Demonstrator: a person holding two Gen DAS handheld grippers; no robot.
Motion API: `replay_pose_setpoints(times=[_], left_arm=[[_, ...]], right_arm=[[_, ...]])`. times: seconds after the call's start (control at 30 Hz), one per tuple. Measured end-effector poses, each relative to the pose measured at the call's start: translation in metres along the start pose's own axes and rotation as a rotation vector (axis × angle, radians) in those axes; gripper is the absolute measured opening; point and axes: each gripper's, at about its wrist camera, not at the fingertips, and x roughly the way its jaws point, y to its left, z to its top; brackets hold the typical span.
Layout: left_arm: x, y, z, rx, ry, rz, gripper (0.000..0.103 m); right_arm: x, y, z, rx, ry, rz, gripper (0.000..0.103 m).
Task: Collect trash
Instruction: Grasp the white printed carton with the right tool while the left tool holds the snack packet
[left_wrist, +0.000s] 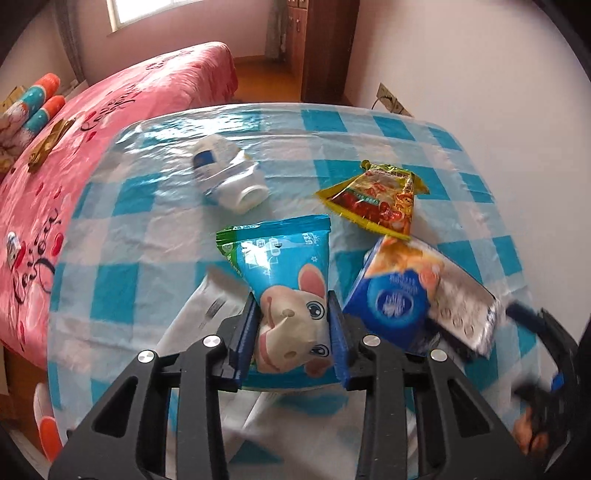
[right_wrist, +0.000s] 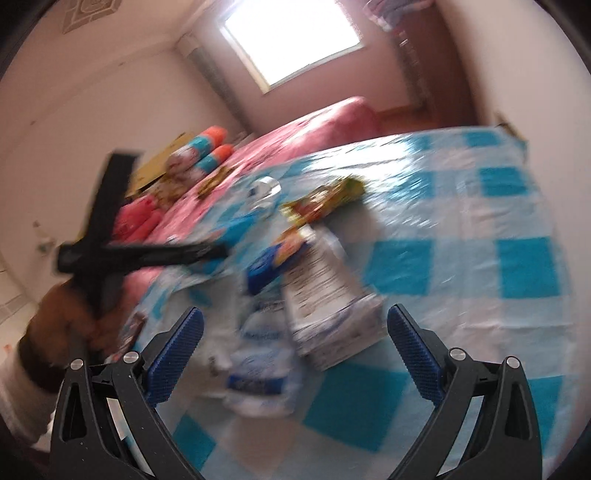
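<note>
My left gripper (left_wrist: 293, 306) is shut on a blue snack packet (left_wrist: 284, 258) printed with a cartoon animal, and the pads press on its lower half above the checked table. To its right lie a blue tissue pack (left_wrist: 391, 299) and a silver and orange wrapper (left_wrist: 458, 295). Farther back are a yellow and red wrapper (left_wrist: 373, 199) and a crushed white bottle (left_wrist: 229, 177). My right gripper (right_wrist: 294, 317) stands open over the silver wrapper (right_wrist: 325, 295) and the tissue pack (right_wrist: 266, 269), holding nothing.
A white plastic bag (left_wrist: 199, 317) lies on the near side of the blue and white checked tablecloth (left_wrist: 443, 155). A pink bed (left_wrist: 110, 110) runs along the table's left side and a wall is close on the right. A person's hand (right_wrist: 62, 317) shows at the left of the right wrist view.
</note>
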Motion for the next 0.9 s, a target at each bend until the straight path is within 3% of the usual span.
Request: replay_pose_setpoints(times=[0.13, 0.37, 0.63, 0.9], left_arm=[[-0.02, 0.014, -0.017, -0.038, -0.024, -0.035, 0.037], [-0.047, 0.031, -0.049, -0.076, -0.056, -0.069, 0.037], [-0.067, 0.046, -0.08, -0.093, -0.073, -0.086, 0.037], [-0.078, 0.058, -0.1, -0.115, -0.103, -0.15, 0.037]], right_arm=[[0.008, 0.001, 0.005, -0.04, -0.01, -0.104, 0.099], [0.051, 0.013, 0.008, -0.12, 0.08, -0.266, 0.095], [0.062, 0.02, 0.004, -0.14, 0.103, -0.272, 0.075], [0.056, 0.028, -0.003, -0.143, 0.09, -0.28, 0.067]])
